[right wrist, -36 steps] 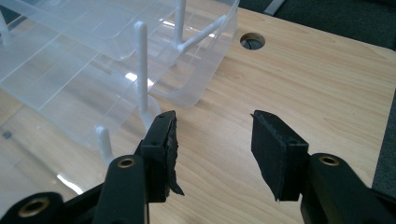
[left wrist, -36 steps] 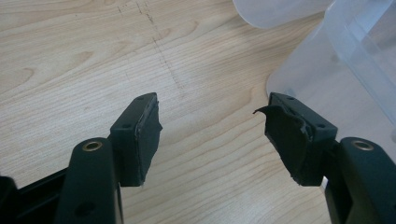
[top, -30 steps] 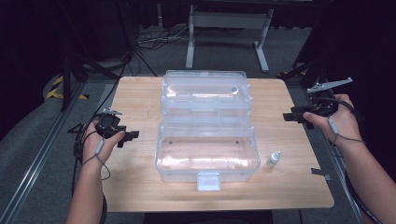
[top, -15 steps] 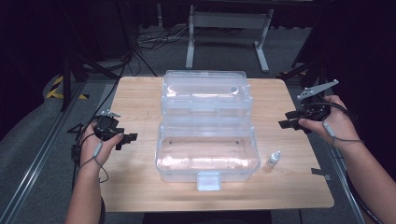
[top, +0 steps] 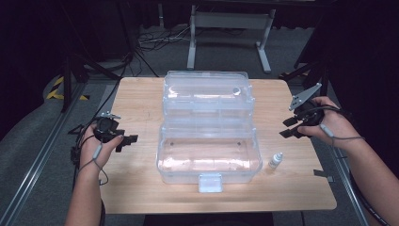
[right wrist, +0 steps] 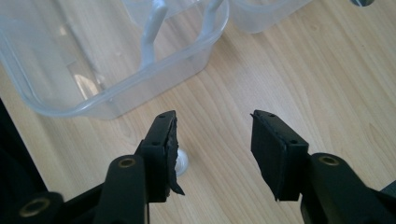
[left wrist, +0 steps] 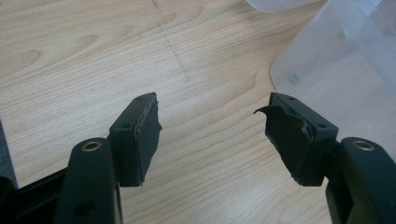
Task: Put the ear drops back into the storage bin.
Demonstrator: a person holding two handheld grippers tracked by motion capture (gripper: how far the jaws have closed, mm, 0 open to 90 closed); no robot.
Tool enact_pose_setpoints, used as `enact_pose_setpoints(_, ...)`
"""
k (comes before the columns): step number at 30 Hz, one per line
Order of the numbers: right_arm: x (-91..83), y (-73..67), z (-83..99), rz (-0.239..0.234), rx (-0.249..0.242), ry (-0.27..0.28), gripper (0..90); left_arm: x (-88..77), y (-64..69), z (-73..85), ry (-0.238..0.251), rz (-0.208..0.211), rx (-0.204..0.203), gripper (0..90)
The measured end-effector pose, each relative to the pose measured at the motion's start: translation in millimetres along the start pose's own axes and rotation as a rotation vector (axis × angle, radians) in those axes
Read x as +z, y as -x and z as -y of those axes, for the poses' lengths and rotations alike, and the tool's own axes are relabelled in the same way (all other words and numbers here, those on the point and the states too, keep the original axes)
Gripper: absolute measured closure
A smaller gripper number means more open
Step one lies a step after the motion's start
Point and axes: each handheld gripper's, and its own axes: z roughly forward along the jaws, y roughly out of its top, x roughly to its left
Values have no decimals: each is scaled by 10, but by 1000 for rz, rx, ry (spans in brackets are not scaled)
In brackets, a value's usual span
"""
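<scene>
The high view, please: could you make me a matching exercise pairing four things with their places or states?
Things:
1. clear plastic box
2. small bottle
3. left gripper
4. right gripper

Places or states:
A. upright on the table, just right of the box
B. jaws open, over the table's left side
C. mid-table, lid swung open
D. jaws open, at the table's right edge

Pairs: 1-C, 2-A, 3-B, 4-D

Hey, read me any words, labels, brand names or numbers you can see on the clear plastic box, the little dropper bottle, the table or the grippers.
No readable text in these pictures.
Clear plastic box: no label or print to be seen.
Small bottle: too small to tell whether it bears print.
Wooden table: bare wood grain, no markings.
Left gripper and right gripper: plain black jaws, no lettering.
</scene>
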Motion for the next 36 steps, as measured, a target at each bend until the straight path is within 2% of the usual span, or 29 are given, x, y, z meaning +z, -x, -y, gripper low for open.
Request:
enact_pose_setpoints(6, 29, -13, -12, -22, -50, -42, 535, 0, 0, -1, -2, -1, 1, 358)
enact_pose_setpoints(7, 41, -25, -17, -38, -73, -65, 535, 1, -2, -1, 0, 0, 1, 359)
enact_pose_setpoints(9, 47, -30, -19, -42, -81, -73, 535, 1, -1, -1, -2, -2, 2, 359)
enact_pose_setpoints(11, 70, -48, -16, -55, -106, -86, 535, 2, -2, 0, 0, -1, 1, 359)
enact_pose_setpoints(12, 88, -64, -19, -61, -128, -110, 534, -1, 0, 0, -2, -2, 2, 358)
enact_pose_setpoints(15, 107, -72, -20, -64, -138, -120, 530, -1, 0, 0, 0, 0, 0, 359)
enact_pose_setpoints(16, 126, -76, -25, -70, -158, -143, 528, -3, 1, -1, -2, -2, 1, 359)
enact_pose_setpoints(18, 145, -91, -26, -69, -161, -155, 525, -5, 0, -1, -2, -1, 1, 359)
enact_pose_setpoints(19, 159, -83, -23, -72, -181, -160, 526, -5, -1, 0, 0, -1, 1, 359)
enact_pose_setpoints(21, 177, -95, -20, -72, -187, -166, 528, -6, -2, 0, 1, -1, 1, 359)
enact_pose_setpoints(22, 213, -106, -16, -82, -209, -187, 531, -7, -4, 0, 2, -1, 1, 359)
enact_pose_setpoints(36, 426, -197, 27, -115, -272, -267, 525, 7, -6, 8, 0, 2, -5, 359)
